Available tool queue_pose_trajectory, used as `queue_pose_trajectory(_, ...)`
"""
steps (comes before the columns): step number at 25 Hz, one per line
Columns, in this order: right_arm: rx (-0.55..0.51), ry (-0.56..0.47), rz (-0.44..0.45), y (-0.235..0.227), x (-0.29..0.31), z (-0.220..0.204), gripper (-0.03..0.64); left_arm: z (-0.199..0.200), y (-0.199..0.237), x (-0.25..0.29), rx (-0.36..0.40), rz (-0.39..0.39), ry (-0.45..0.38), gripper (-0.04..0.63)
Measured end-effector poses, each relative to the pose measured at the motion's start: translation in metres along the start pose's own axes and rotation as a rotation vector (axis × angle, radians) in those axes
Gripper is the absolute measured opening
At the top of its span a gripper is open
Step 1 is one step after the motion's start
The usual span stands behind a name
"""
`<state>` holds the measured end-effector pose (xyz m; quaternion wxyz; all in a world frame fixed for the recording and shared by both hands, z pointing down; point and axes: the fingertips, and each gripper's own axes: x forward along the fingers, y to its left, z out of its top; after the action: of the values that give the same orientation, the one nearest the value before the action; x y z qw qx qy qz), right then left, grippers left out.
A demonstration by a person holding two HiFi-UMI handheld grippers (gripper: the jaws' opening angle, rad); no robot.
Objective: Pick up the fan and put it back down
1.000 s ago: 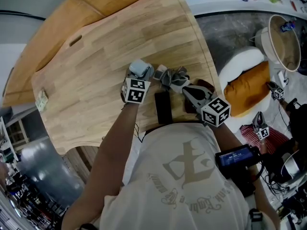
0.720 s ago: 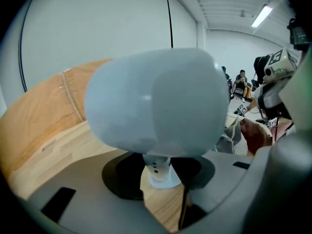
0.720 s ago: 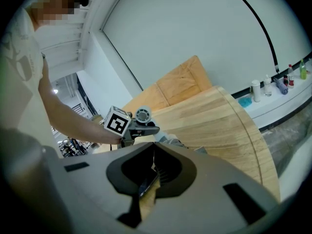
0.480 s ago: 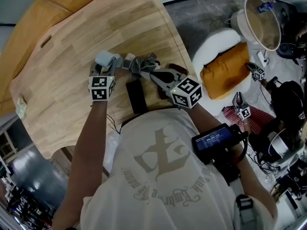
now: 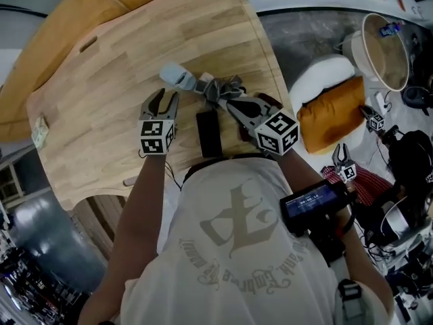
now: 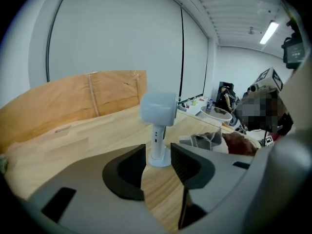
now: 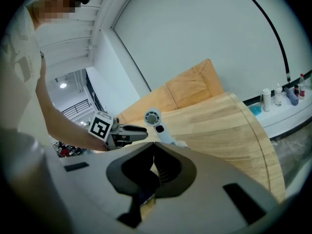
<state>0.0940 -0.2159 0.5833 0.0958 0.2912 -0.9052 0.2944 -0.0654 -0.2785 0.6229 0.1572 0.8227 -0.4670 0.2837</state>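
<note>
A small white fan (image 5: 177, 78) stands upright on the wooden table (image 5: 108, 59). In the left gripper view the fan (image 6: 158, 112) rises just past the jaw tips. My left gripper (image 5: 164, 100) is open, a short way on the near side of the fan and not touching it; in its own view the left gripper (image 6: 157, 152) has nothing between its pads. My right gripper (image 5: 233, 104) lies low at the right, by a grey cloth (image 5: 223, 88), jaw tips together. From the right gripper (image 7: 154, 145) I see the fan (image 7: 152, 117) and the left gripper (image 7: 139, 129) side on.
A black flat device (image 5: 208, 133) lies between my two arms. A dark brown object (image 5: 270, 103) sits at the table's right edge. Beyond that edge are white and orange cushions (image 5: 338, 110) and a basin (image 5: 385, 49). A small packet (image 5: 39, 133) lies near the left edge.
My left gripper, which was up against the fan, has drawn back towards me, and the fan stands free. The right gripper has kept its place.
</note>
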Motion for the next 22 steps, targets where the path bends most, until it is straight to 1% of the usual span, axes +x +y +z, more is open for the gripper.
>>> queue_pose_trajectory(3, -0.033, 0.001, 0.017, 0.01, 0.006, 0.001, 0.014, -0.01, -0.008, -0.027, -0.047, -0.007, -0.024, 0.163)
queue_pose_trajectory(5, -0.045, -0.001, 0.012, 0.02, 0.003, 0.0, 0.014, -0.02, -0.018, -0.046, -0.062, -0.034, -0.029, 0.091)
queue_pose_trajectory(7, -0.054, -0.002, 0.009, 0.032, -0.001, -0.001, 0.014, -0.027, -0.026, -0.066, -0.081, -0.05, -0.042, 0.043)
queue_pose_trajectory(10, -0.07, -0.001, 0.021, 0.048, -0.004, -0.003, 0.014, -0.034, -0.033, -0.097, -0.138, -0.047, -0.083, 0.012)
queue_pose_trajectory(12, -0.087, 0.001, 0.037, 0.058, -0.008, -0.006, 0.014, -0.038, -0.039, -0.117, -0.178, -0.042, -0.112, 0.011)
queue_pose_trajectory(14, -0.104, 0.004, 0.052, 0.071, -0.012, -0.009, 0.014, -0.041, -0.045, -0.136, -0.202, -0.041, -0.138, 0.011)
queue_pose_trajectory(17, -0.125, 0.002, 0.074, 0.089, -0.018, -0.015, 0.014, -0.048, -0.053, -0.161, -0.206, -0.045, -0.165, 0.011)
queue_pose_trajectory(22, -0.151, -0.01, 0.088, 0.116, -0.029, -0.025, 0.014, -0.066, -0.062, -0.196, -0.208, -0.052, -0.182, 0.011)
